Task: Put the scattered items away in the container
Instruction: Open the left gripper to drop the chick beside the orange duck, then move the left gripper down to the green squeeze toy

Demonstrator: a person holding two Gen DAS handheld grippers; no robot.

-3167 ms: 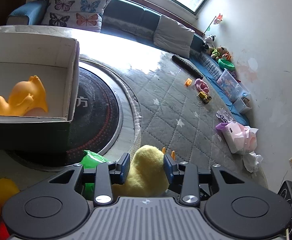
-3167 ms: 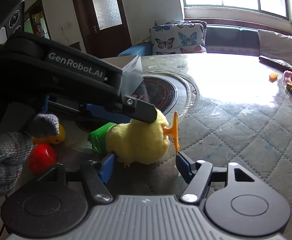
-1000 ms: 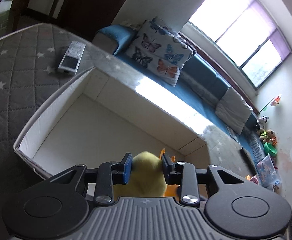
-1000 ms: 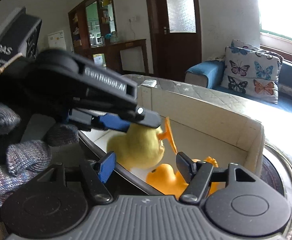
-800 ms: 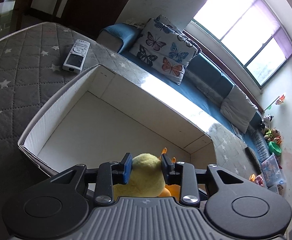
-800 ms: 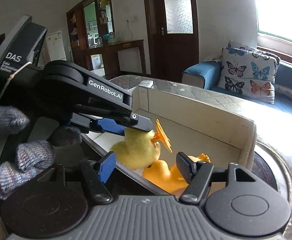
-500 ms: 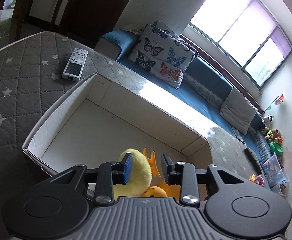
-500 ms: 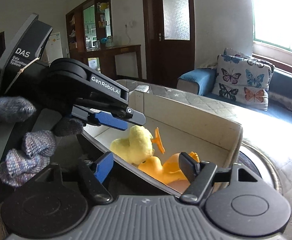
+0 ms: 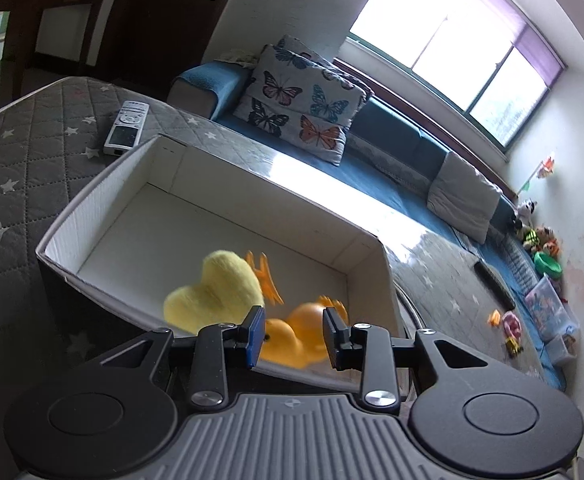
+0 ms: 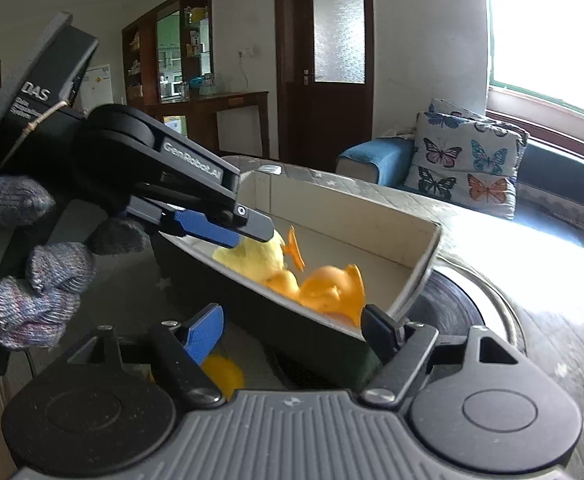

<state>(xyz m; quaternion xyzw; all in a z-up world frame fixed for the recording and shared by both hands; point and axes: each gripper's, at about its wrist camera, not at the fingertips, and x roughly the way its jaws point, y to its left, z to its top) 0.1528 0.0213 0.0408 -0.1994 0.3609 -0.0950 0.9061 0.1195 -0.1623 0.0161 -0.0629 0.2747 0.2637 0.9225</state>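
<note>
A white cardboard box [image 9: 104,184] stands on the quilted table; it also shows in the right wrist view [image 10: 423,256]. A yellow plush duck [image 9: 216,292] lies inside it next to an orange rubber duck [image 9: 295,332]; both also show in the right wrist view, the plush [image 10: 256,258] and the orange duck [image 10: 331,288]. My left gripper [image 9: 293,338] is open and empty above the box's near rim. It shows from the side in the right wrist view [image 10: 228,226]. My right gripper [image 10: 292,332] is open and empty, in front of the box. A small yellow toy [image 10: 222,372] lies below it.
A remote control [image 9: 126,128] lies on the table beyond the box. A dark round plate [image 10: 447,312] is set in the table right of the box. Small toys [image 9: 505,330] lie at the table's far right. A sofa with a butterfly cushion [image 9: 303,104] runs behind.
My left gripper carried the plush duck from the table over the box, then opened. The plush dropped into the box beside the orange duck. The left gripper has drawn back a little.
</note>
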